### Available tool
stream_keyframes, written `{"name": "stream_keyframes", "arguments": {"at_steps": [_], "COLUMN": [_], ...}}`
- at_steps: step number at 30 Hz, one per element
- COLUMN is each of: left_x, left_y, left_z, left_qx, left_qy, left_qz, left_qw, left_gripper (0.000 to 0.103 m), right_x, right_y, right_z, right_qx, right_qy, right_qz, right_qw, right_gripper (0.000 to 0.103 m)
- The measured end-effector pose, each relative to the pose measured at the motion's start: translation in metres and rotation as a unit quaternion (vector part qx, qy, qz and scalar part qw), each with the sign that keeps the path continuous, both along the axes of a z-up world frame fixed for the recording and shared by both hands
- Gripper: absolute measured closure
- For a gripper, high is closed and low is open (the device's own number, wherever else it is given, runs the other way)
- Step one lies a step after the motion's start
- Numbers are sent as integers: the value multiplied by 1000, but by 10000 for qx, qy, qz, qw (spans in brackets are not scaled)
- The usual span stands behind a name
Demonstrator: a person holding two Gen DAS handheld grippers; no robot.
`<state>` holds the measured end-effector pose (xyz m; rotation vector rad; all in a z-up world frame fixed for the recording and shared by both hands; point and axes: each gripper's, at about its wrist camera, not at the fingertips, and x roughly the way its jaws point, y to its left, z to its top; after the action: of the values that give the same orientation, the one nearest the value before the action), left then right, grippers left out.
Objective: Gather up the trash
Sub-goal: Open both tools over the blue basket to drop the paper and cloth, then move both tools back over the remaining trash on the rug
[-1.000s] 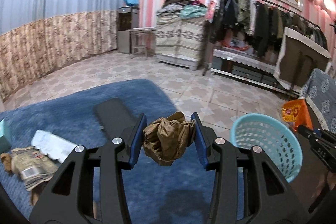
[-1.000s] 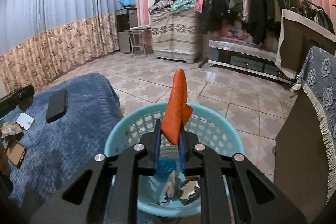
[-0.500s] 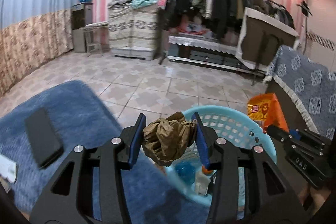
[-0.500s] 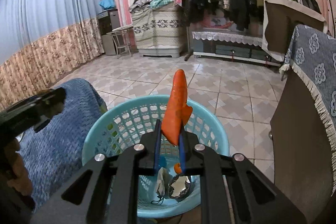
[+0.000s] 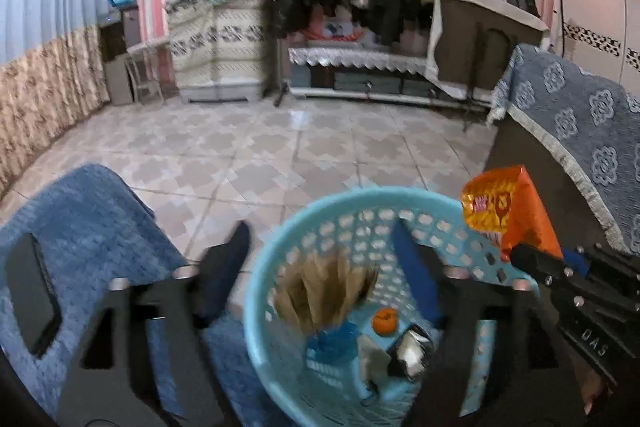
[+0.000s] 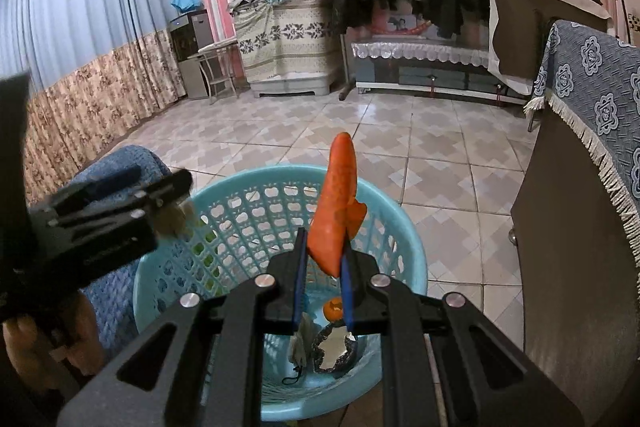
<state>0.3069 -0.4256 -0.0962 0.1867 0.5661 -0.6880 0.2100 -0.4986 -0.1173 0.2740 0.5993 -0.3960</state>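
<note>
So the left gripper (image 5: 320,259) is seen over the light blue basket (image 5: 280,235), and its jaws have just been opening – they're spread wide now, one finger outside the basket's left rim and the other over its inside. The crumpled brown paper (image 5: 324,291) is caught as a blur between them, no longer pressed by either pad, inside the basket's rim. Pretty smeared in the left wrist view, so its exact shape can't be made out.

The right gripper (image 6: 323,255) is kept narrow, clamped on an orange wrapper (image 6: 338,211) that sticks up out of the pads, tilted a little. It's held just above the basket's near side. From the left wrist view the same wrapper is seen at the basket's right rim, with some print on its face.

Down in the basket a few bits are already collected: a small orange piece (image 6: 334,308), something shiny and crinkled (image 6: 335,349), and a blue plastic bit (image 5: 334,337).

The basket is parked on the tiled floor (image 6: 420,155), right up against a blue blanket (image 5: 92,219), on which a dark phone (image 5: 30,291) is lying flat. A hand (image 6: 24,355) is partly visible under the left gripper in the right wrist view
</note>
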Motion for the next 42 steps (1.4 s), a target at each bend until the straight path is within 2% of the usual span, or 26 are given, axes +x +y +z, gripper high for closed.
{"name": "stream_keyframes", "arguments": {"at_steps": [5,10,18,21,22,24,25,26,28,30,36,42], "left_x": [7,14,14,16,18,21,22,23,23,22,18,7], "left_y": [24,42,64,72,75,81,85,87,92,96,122,157], "left_z": [13,21,20,22,23,25,27,28,30,33,43,53], "left_qx": [-63,-96,-96,-124,-146,-220,-245,-251,-252,-258,-334,-321], "left_qy": [-204,-256,-304,-283,-261,-204,-192,-192,-225,-265,-280,-379], "left_qz": [379,695,904,1015,1048,1112,1149,1171,1233,1291,1475,1769], "left_qw": [9991,9972,9954,9944,9940,9933,9929,9926,9918,9909,9881,9830], "left_gripper": [12,9,9,9,9,9,9,8,8,8,6,5], "right_x": [4,17,35,39,41,45,46,45,45,43,39,38], "right_y": [7,22,41,41,43,46,46,47,50,52,52,70], "right_z": [1,-2,-4,-7,-10,-11,-12,-11,-10,-7,-2,12], "right_qx": [-38,-153,-511,-507,-520,-586,-599,-618,-650,-725,-702,-852], "right_qy": [28,125,415,523,616,722,727,696,672,650,539,381], "right_qz": [78,223,289,330,346,350,352,363,376,338,324,448], "right_qw": [10000,9996,9974,9968,9961,9951,9949,9950,9949,9947,9955,9946], "right_gripper": [88,88,87,86,84,52,43,37,34,17,10,7]}}
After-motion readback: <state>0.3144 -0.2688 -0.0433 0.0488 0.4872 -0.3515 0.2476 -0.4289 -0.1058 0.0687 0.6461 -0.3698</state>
